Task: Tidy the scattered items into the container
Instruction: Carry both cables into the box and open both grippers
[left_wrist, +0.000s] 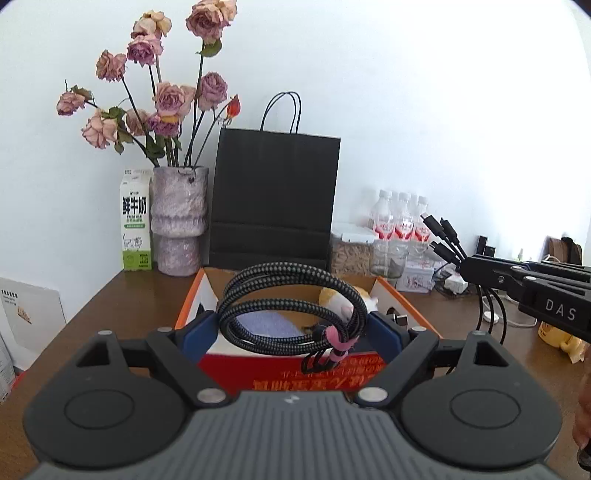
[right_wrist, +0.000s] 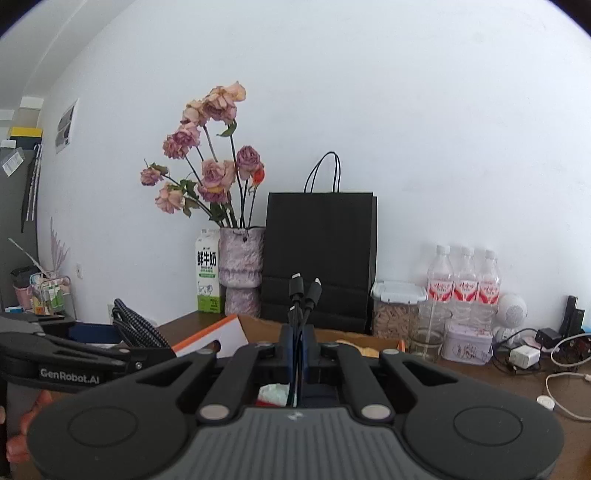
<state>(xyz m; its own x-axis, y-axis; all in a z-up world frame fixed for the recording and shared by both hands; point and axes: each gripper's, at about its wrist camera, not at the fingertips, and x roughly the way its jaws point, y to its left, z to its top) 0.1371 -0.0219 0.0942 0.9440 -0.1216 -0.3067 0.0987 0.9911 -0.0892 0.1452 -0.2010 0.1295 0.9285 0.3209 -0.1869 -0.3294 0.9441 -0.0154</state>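
A coiled black braided cable (left_wrist: 291, 306) with a pink tie hangs between the blue pads of my left gripper (left_wrist: 291, 325), which is shut on it above the orange-rimmed cardboard box (left_wrist: 406, 299). In the box lie a yellow plush (left_wrist: 334, 295) and a purple cloth (left_wrist: 266, 321). My right gripper (right_wrist: 296, 332) is shut on a thin black multi-head charging cable (right_wrist: 304, 290), whose connectors stick up past the fingertips. From the left wrist view this gripper (left_wrist: 469, 264) is to the right of the box. The coil (right_wrist: 135, 325) also shows at the left of the right wrist view.
Behind the box stand a black paper bag (left_wrist: 275, 199), a vase of dried roses (left_wrist: 179, 221) and a milk carton (left_wrist: 136, 221). Water bottles (right_wrist: 463, 280), a food jar (right_wrist: 395, 310), a tin (right_wrist: 467, 345), chargers and loose white cables (right_wrist: 554, 384) crowd the right side. A yellow toy (left_wrist: 557, 336) lies on the table.
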